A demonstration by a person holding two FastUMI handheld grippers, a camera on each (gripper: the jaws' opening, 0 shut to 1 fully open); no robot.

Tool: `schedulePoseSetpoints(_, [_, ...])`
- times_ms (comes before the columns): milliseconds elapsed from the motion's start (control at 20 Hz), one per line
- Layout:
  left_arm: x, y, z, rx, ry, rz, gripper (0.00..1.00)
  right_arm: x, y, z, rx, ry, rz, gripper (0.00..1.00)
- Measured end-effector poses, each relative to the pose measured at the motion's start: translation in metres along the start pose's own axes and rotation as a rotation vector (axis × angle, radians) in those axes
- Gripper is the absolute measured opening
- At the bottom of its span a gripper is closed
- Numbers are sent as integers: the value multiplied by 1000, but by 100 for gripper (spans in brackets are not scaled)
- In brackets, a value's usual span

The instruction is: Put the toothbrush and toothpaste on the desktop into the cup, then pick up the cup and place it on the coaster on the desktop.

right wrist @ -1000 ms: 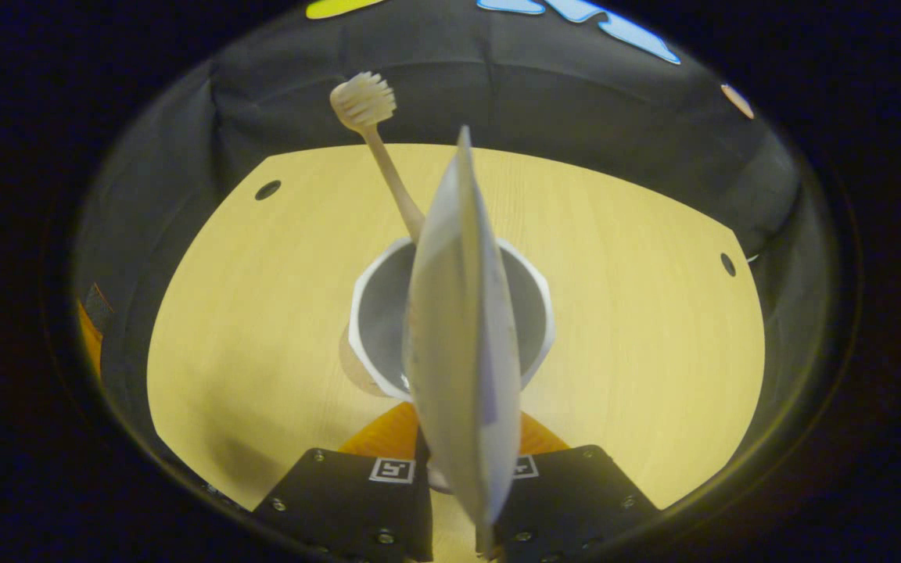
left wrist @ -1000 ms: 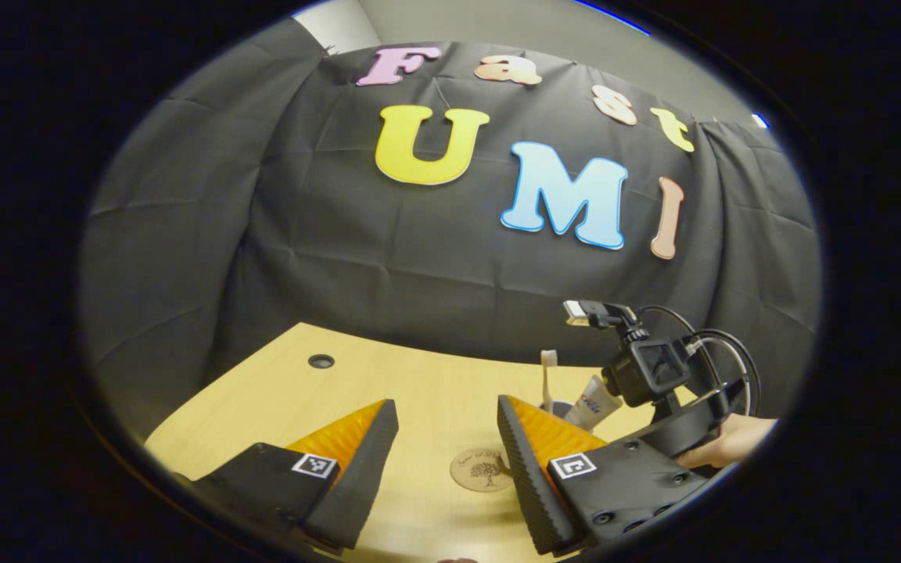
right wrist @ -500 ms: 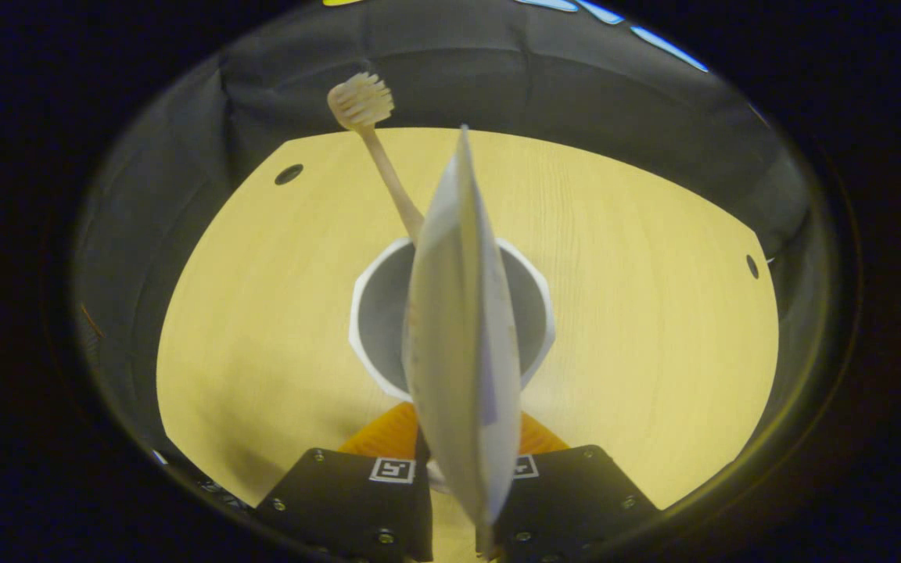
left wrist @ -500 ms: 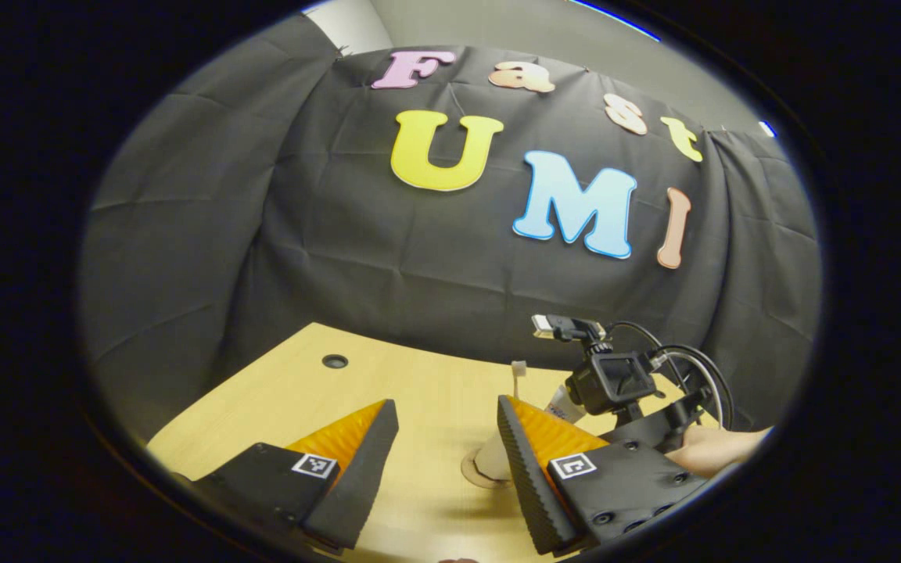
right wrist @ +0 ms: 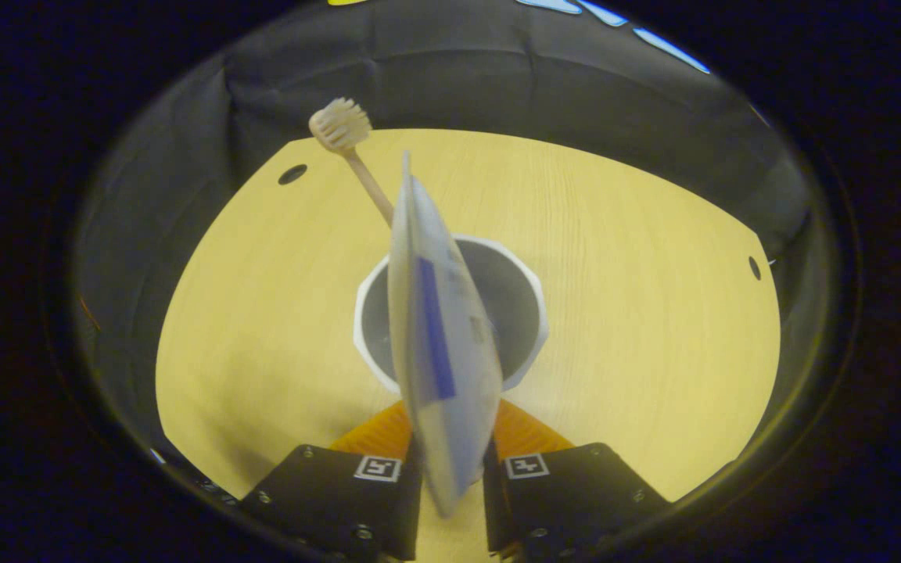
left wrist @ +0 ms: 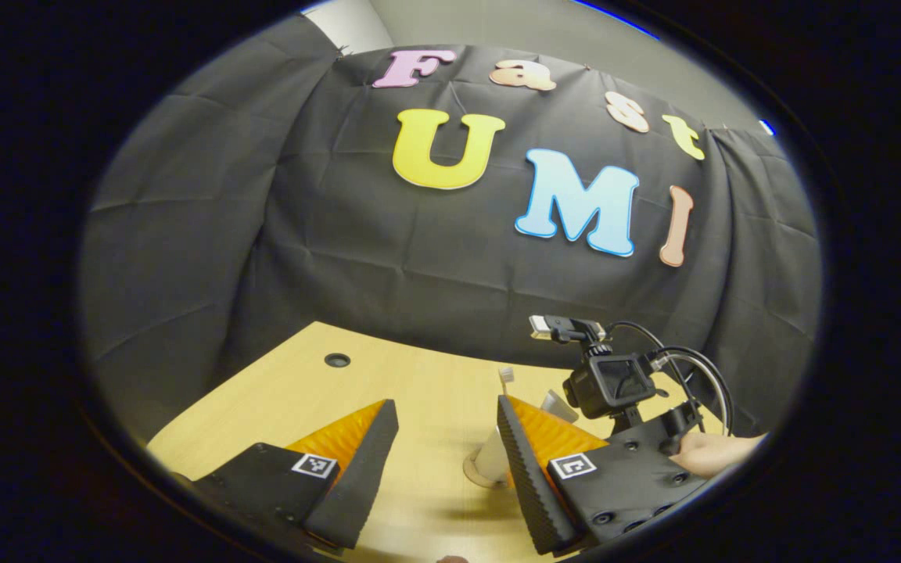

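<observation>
The white cup (left wrist: 491, 463) stands on the round coaster (left wrist: 471, 475), just beyond my open left gripper (left wrist: 446, 430). The toothbrush (left wrist: 506, 375) and the toothpaste tube (left wrist: 555, 404) stick out of the cup. From above, the cup rim (right wrist: 530, 313) lies straight ahead of my right gripper (right wrist: 450, 418). The tube (right wrist: 439, 352) leans left across the cup and the toothbrush (right wrist: 339, 125) points to the far left. My right gripper's fingers (right wrist: 533, 430) flank the cup's near side, a little apart, with their tips hidden under the rim and the tube.
The wooden table (right wrist: 638, 313) has cable holes at the far left (right wrist: 293, 173) and at the right edge (right wrist: 748, 267). The right gripper's camera mount (left wrist: 615, 383) and the hand (left wrist: 712, 453) holding it stand right of the cup.
The cup has come down from the air onto the coaster. My right gripper's fingers have spread slightly and the tube has tipped to the left. The left gripper has barely moved.
</observation>
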State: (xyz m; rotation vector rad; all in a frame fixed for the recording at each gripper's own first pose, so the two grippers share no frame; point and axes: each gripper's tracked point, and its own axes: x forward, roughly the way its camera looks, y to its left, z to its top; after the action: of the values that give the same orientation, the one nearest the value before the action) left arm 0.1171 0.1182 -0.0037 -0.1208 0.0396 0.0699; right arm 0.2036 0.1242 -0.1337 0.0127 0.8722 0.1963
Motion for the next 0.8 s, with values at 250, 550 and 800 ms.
schedulePoseSetpoints(250, [4, -11, 5, 22, -3, -4, 83, -28, -2, -1, 24, -78, 60, 49])
schedulePoseSetpoints(550, [7, -22, 31, 39, -41, -17, 83, -75, -16, -5, 15, -183, 60, 55])
schedulePoseSetpoints(800, [5, -51, 47, 86, -70, -62, 83, -148, -48, 5, 55, -371, 2, 61])
